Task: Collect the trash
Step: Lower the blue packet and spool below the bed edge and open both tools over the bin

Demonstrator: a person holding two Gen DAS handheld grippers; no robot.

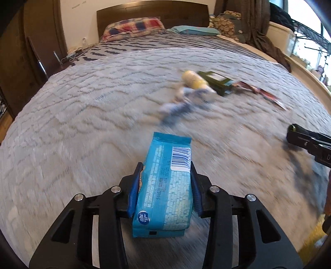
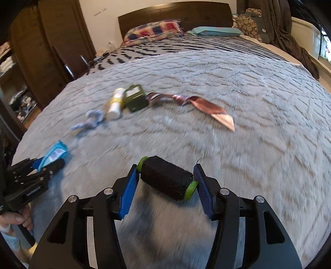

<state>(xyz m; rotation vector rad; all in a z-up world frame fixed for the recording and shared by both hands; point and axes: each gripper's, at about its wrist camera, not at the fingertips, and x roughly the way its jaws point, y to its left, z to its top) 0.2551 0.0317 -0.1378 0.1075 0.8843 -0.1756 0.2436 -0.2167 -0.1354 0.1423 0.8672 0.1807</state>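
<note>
Above the bed (image 1: 82,103), the left claw (image 1: 164,182) clenched a blue packet (image 1: 165,186); the right claw (image 2: 166,178) gripped a black thread spool (image 2: 167,178) endwise.

Bed (image 2: 258,103): carries all items.
Bottle (image 2: 114,103): left of box (image 2: 135,98), touching.
Wrapper (image 2: 192,104): right of box.
Pillows (image 2: 152,31): at headboard (image 2: 173,11).
</note>
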